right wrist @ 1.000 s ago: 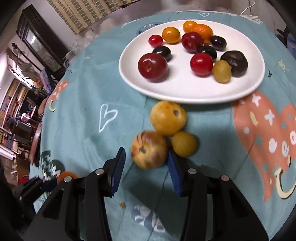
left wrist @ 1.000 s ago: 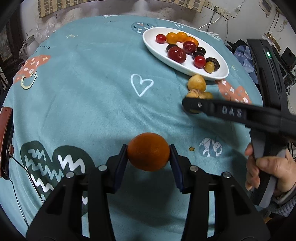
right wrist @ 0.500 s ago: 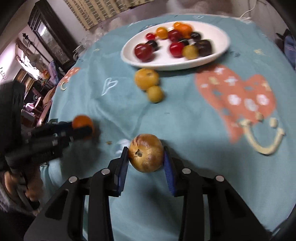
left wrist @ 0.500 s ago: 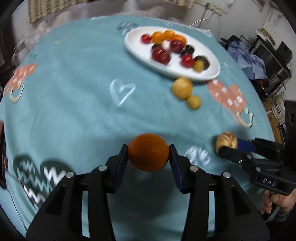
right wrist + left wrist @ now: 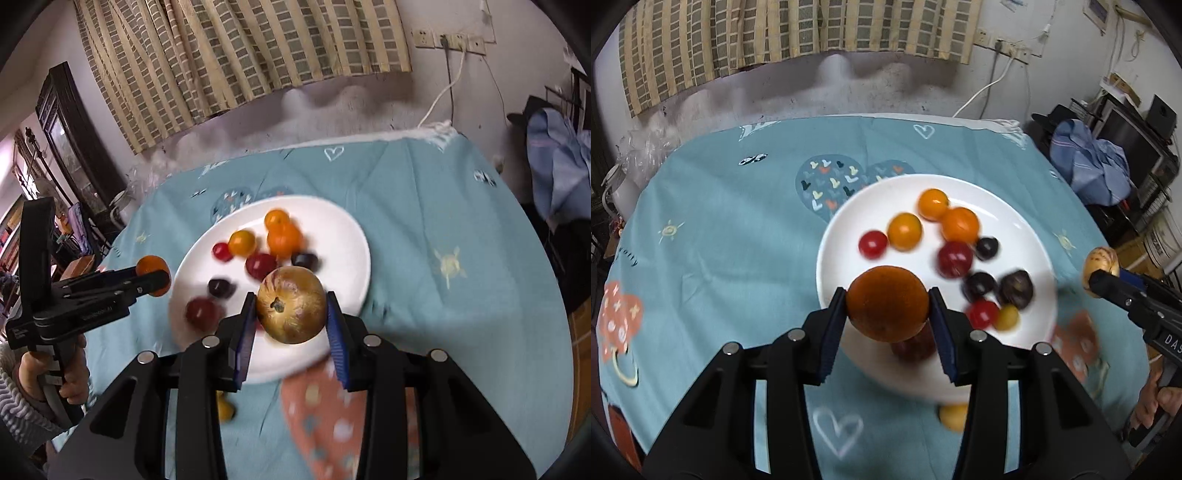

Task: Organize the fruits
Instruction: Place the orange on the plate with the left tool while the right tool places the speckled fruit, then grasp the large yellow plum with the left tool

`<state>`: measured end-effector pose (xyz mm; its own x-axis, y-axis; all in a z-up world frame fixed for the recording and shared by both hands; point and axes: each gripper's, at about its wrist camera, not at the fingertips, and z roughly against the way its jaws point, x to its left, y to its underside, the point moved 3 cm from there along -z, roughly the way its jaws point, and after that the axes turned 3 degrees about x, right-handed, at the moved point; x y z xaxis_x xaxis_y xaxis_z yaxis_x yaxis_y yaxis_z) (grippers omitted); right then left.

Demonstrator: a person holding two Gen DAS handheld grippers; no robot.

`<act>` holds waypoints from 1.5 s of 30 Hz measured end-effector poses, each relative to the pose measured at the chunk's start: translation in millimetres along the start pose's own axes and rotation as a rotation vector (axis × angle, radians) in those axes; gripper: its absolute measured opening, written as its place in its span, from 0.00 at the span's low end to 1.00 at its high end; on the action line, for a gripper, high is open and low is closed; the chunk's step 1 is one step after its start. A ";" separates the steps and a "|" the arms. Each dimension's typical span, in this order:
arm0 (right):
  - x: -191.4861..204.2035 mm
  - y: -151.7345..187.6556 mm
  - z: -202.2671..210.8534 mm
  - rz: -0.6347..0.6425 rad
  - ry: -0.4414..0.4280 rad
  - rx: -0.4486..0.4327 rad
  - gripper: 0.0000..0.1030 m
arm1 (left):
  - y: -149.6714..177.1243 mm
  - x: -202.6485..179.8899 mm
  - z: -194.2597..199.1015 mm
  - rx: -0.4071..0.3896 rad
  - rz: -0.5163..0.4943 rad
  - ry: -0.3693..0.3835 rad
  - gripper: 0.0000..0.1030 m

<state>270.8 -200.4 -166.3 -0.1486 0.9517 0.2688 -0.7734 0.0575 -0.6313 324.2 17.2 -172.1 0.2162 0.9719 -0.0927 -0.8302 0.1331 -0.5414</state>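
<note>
Orange [image 5: 887,303] clamped between left gripper [image 5: 888,325] pads, up in the air over the near-left part of the plate [image 5: 849,218]. Mottled yellow fruit [image 5: 291,305] squeezed in right gripper [image 5: 291,328], over the plate's near edge. Plate sits on the bench [image 5: 720,229], holding about ten small fruits, bunched toward its middle and right.

Step in hand, I judge: drop both onto the plate. Do it well by lowering each close to a bare white patch before letting go, so nothing rolls off or knocks the small ones; the plate's left side looks freest. Keep the two grippers apart.

Versus a second ago: the orange was in the same grip but well short of the plate. The right gripper's jaws have just been closing on the mottled fruit, lifting it off the bench; a small yellow fruit [image 5: 955,417] stays by the plate.
</note>
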 end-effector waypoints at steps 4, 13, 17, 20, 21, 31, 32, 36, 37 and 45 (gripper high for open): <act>-4.9 -14.1 -40.7 0.009 0.031 0.031 0.36 | -10.6 6.9 -28.8 0.031 0.018 -0.004 0.44; -15.3 -15.3 -35.4 -0.067 -0.004 0.001 0.65 | -5.7 16.8 -26.8 0.001 0.059 -0.021 0.66; -7.2 3.1 -2.9 -0.102 -0.059 -0.008 0.68 | 17.8 19.7 0.6 -0.004 0.095 -0.004 0.67; 0.9 41.7 19.9 -0.110 -0.046 0.006 0.74 | 51.9 15.2 17.0 0.025 0.103 -0.003 0.67; 3.9 58.6 28.2 -0.109 -0.044 0.008 0.74 | 62.2 13.3 19.8 0.038 0.106 0.002 0.67; 42.9 155.1 65.3 0.014 -0.029 0.145 0.74 | 145.6 -18.5 36.9 0.137 0.064 -0.080 0.82; 43.4 155.4 69.0 0.014 -0.029 0.140 0.74 | 145.8 -20.9 38.6 0.130 0.058 -0.085 0.83; 44.8 154.5 86.3 0.025 -0.003 0.112 0.77 | 139.6 -30.2 38.5 0.112 0.023 -0.106 0.84; 43.7 155.7 88.3 0.022 0.004 0.112 0.79 | 137.3 -31.1 37.9 0.107 0.020 -0.109 0.84; 23.0 168.7 102.6 -0.038 0.071 0.117 0.81 | 122.1 -39.7 20.0 0.110 0.003 -0.099 0.85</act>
<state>73.8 -199.8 -192.1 -0.0770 0.9688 0.2358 -0.8447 0.0623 -0.5316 203.9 -1.2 -217.8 0.1664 0.9860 -0.0079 -0.8830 0.1454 -0.4462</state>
